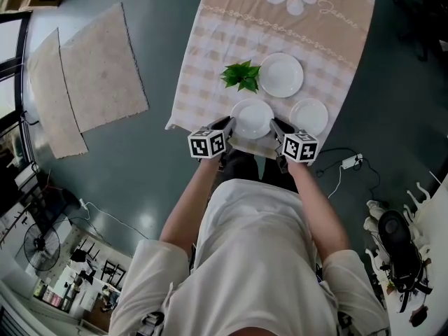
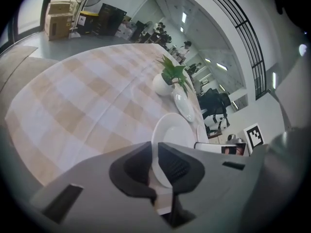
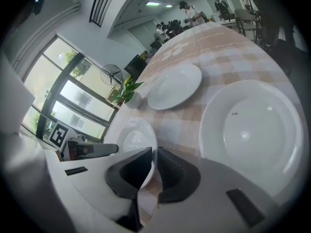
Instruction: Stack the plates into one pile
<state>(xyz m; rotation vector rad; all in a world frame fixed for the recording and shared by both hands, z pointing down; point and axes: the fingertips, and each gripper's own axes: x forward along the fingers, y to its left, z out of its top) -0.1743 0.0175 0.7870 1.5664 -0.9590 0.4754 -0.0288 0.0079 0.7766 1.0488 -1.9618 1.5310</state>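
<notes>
At the table (image 1: 203, 68) edge, the nearest plate (image 1: 252, 117) sits rim-clamped between left gripper (image 1: 229, 126) and right gripper (image 1: 275, 129), both angled downward.

Bright, even daylight; fisheye edges darken, blur.

Tablecloth (image 1: 210, 82) runs off head view's top edge; right tool (image 3: 152, 154) covers right-hand plate's (image 3: 252, 130) near rim.

Left gripper (image 2: 155, 152): jaws closed on the near rim of a white plate (image 2: 176, 129), which sits by the table's near edge and is tilted in the grip. Table (image 2: 34, 144) is covered by a beige-and-white checked cloth (image 2: 82, 101). Farther along stands a potted plant (image 2: 170, 76) in a white pot, with a second plate (image 2: 183, 105) just beside it.
</notes>
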